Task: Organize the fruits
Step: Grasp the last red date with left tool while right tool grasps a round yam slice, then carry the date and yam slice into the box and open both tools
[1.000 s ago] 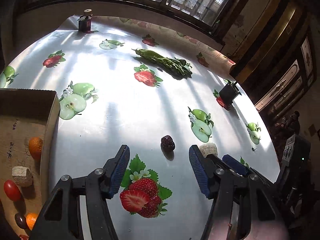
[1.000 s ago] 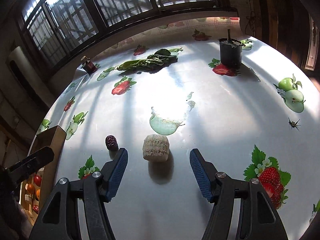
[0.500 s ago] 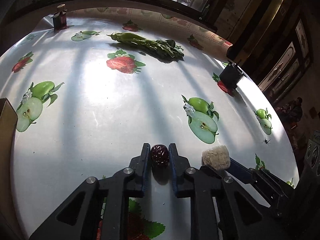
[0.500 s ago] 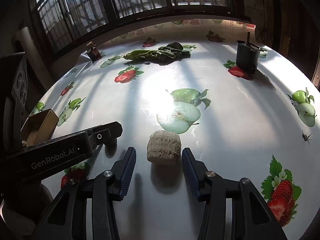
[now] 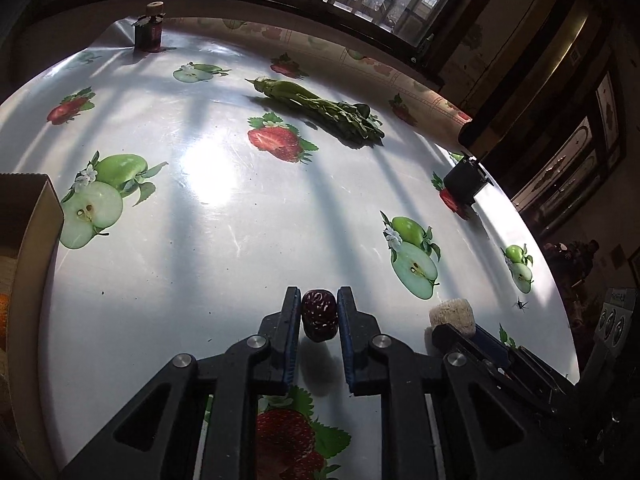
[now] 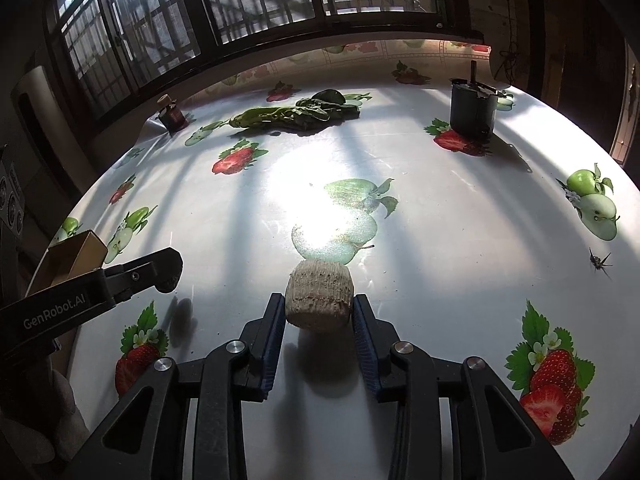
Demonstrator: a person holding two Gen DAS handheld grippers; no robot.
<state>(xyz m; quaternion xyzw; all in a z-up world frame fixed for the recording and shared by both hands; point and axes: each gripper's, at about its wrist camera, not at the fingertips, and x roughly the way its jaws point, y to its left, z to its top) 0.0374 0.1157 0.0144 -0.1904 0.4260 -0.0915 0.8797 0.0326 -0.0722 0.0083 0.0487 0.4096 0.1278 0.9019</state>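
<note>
Date (image 5: 319, 315) sits clamped between left tongs (image 5: 319, 311); right tongs (image 6: 319, 314) closing around beige chunk (image 6: 319, 295).

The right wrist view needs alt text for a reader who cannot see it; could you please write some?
The right gripper is closing its blue-padded jaws around a pale, rough cylindrical piece on a glossy fruit-print tablecloth. The left gripper enters from the left, with leafy greens and a black pot near the window.

A home dining area: a round table (image 5: 224, 240) under a glossy fruit-print oilcloth, barred windows (image 6: 248, 4) behind it, leafy greens (image 5: 320, 108) and a small jar (image 5: 149, 32) on top.
</note>
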